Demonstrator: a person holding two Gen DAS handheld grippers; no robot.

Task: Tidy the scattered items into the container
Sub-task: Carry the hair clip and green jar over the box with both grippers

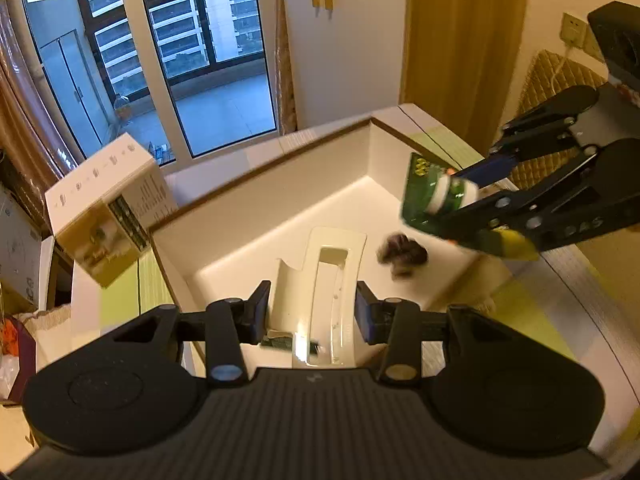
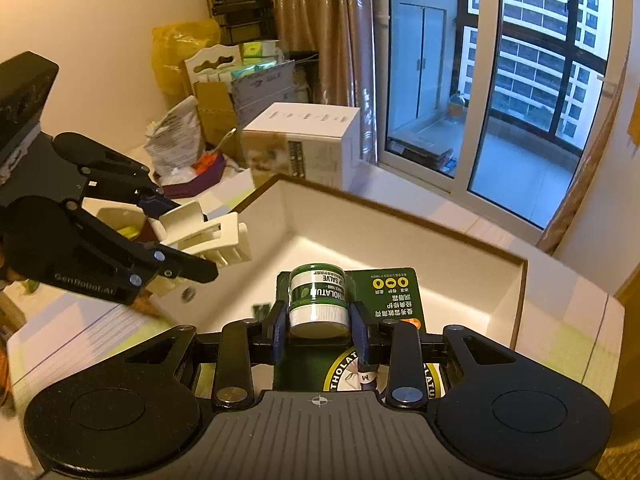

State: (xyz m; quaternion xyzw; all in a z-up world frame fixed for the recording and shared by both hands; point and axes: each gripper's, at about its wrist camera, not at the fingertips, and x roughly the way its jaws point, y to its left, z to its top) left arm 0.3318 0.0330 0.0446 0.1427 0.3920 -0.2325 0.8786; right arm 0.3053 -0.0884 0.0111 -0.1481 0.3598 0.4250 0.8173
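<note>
1. Box [image 1: 280, 184] is the container: white, open-topped, sitting on the table [image 1: 560, 320]. Both claws hang over it.
2. My left claw [image 1: 312, 312] has a cream hair clip [image 1: 328, 292] between its pads. In its own view the pads look just beside the clip's sides; from the right view the clip is held up above the box's left wall, so I judge it gripped.
3. Clip handling: light, stiff plastic, probably springy and slick. Hold across the body, not the teeth.
4. My right claw [image 2: 319, 326] is closed on a small salve jar [image 2: 318, 304] on a green card [image 2: 384, 300], over the box interior.
5. Jar pack: light, rigid jar, floppy card. Grip on the jar is right.
6. Dark blurry lump [image 1: 402, 254] lies on the box floor; can't identify it.
</note>
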